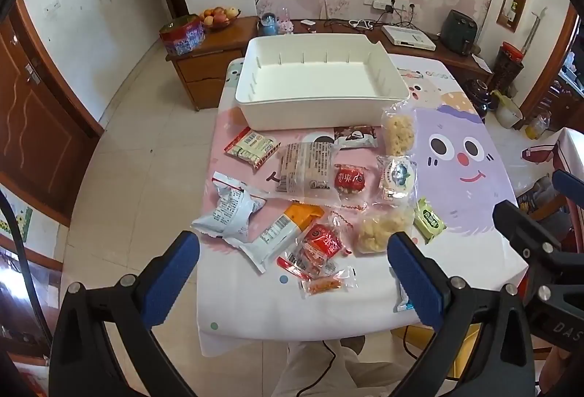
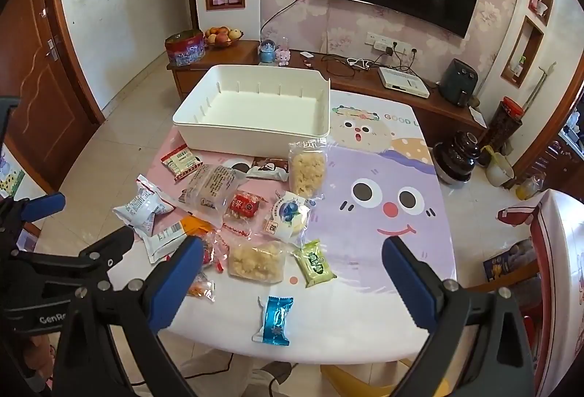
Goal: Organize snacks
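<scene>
Between the blue pads of the left gripper [image 1: 292, 265] nothing is held: the jaws stand fully apart above the near edge of the table [image 1: 485, 178], framing the loose pile of snacks. The right gripper [image 2: 292, 273] is likewise wide open and empty, hovering over the near right part of the same spread.

Closest to the left jaws lie a red sachet [image 1: 321, 245], a white-and-orange packet [image 1: 281, 232] and a puffed silver bag [image 1: 230, 214]. Closest to the right jaws lie a clear bag of pale crisps [image 2: 257, 260], a green wrapper [image 2: 314, 263] and a blue candy [image 2: 274, 320] on its own near the table edge. Further out, more packets run in a band up to the white bin [image 1: 321, 86] at the far end of the table — it is empty, so the sorting appears not yet begun.

Recommended procedure, judged from this layout:
- Start with an isolated item; the blue candy suits the right gripper, as nothing overlaps it.
- Lower the jaws astride the wrapper's short axis and close on its body, not on the crimped end.
- Grip air-filled bags lightly — they may slip or burst.
- Lift clear of overlapping neighbours before carrying to the bin.
</scene>
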